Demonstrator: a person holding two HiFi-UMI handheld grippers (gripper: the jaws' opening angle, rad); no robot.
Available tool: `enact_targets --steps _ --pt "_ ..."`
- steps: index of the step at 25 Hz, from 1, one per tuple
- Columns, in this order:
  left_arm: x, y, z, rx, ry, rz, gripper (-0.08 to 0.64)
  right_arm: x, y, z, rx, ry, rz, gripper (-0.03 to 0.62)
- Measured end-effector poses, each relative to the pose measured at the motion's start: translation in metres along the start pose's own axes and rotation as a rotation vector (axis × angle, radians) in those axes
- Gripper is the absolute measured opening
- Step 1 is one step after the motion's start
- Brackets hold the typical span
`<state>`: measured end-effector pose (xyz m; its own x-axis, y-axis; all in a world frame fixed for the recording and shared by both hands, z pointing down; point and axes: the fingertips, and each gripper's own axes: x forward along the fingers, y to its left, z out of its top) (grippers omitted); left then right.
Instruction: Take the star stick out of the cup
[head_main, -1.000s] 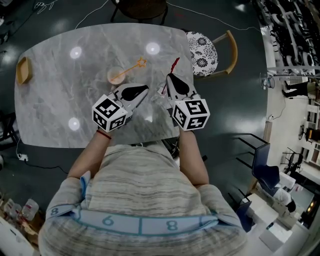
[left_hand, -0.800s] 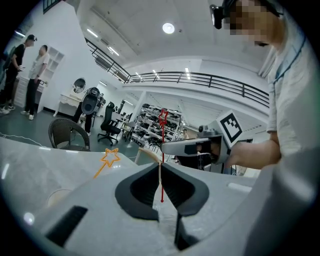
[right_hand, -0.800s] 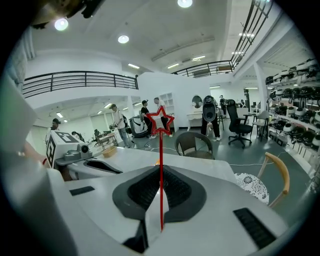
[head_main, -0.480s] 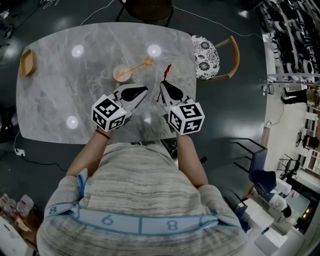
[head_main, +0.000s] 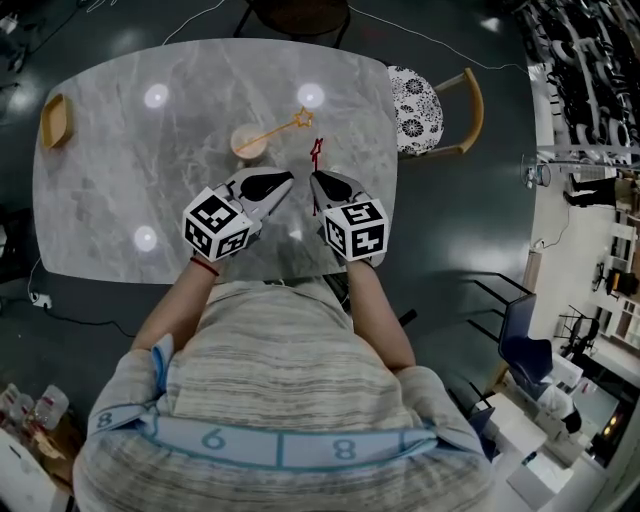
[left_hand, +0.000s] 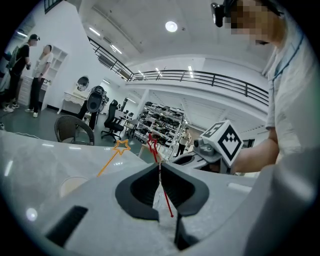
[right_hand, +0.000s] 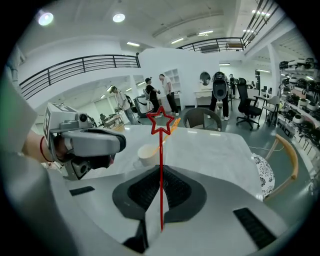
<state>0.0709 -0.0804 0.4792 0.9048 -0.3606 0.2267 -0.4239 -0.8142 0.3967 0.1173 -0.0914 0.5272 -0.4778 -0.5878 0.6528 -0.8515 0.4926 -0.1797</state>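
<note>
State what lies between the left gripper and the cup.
Nothing. In the head view only bare table separates the left gripper from the cup, which holds an orange star stick.

cup (head_main: 249, 142): far middle of table (head_main: 120, 200), orange star stick (head_main: 280, 129) leaning right
red star stick (head_main: 316, 152): at right gripper (head_main: 320, 180) tip
left gripper (head_main: 284, 181): just beside right gripper

The only readable marks are numbers on a pale blue band (head_main: 250, 441) across the person's shirt (head_main: 280, 350). It lies well behind the left gripper (head_main: 289, 179) and right gripper (head_main: 314, 179), at the body. Left to right, the numbers read 8, 6, 8. The grippers' cubes bear only black-and-white square patterns.
</note>
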Motion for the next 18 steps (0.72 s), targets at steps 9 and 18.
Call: enact_targets --steps 9,18 --pt "-0.001 0.006 -0.02 -0.027 0.039 0.011 0.015 0.029 0.007 -0.034 0.0 0.124 0.03 0.02" --pt "-0.003 0.01 -0.021 -0.039 0.039 0.023 0.015 0.044 0.011 -0.051 -0.004 0.188 0.047 0.021"
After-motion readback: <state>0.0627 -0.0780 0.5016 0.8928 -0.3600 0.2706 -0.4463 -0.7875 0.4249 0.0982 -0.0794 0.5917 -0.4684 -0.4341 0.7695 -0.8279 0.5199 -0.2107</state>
